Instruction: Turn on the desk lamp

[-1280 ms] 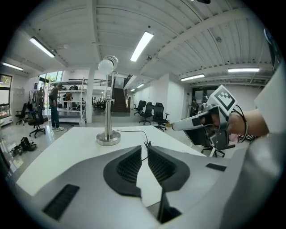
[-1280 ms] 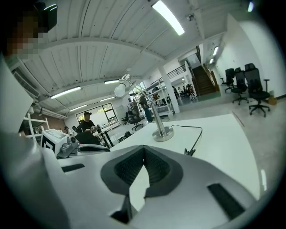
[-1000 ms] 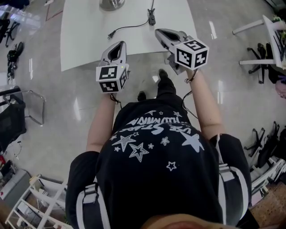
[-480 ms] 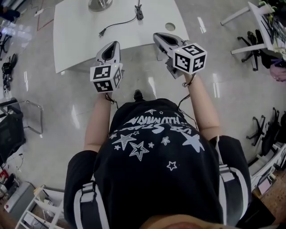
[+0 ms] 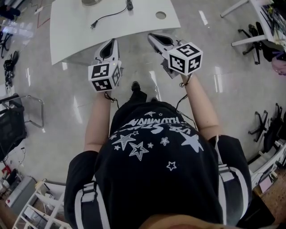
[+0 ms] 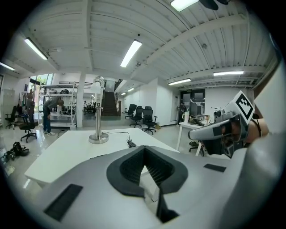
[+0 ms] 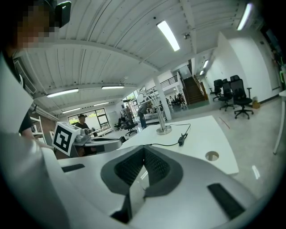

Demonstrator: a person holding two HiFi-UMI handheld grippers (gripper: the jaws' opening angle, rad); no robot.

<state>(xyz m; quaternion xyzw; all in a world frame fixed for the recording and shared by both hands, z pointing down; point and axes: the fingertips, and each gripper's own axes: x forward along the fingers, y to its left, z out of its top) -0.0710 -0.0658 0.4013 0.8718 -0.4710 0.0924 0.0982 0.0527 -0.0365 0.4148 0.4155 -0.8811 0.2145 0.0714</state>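
The desk lamp is a silver post on a round base, standing on the far side of the white table. Its black cord runs across the table, with an inline switch and a loose plug. My left gripper is shut and holds nothing. It hangs over the floor just short of the table's near edge. My right gripper is shut and empty too, beside it at the same height.
A round cable hole sits in the table near its right edge. Office chairs and another desk stand to the right. A black chair and white shelving are on the left. People stand far off.
The table has slid up and away in the head view as the person moved back. Both grippers now hang over the floor rather than over the table's near edge. Both jaws stay shut.
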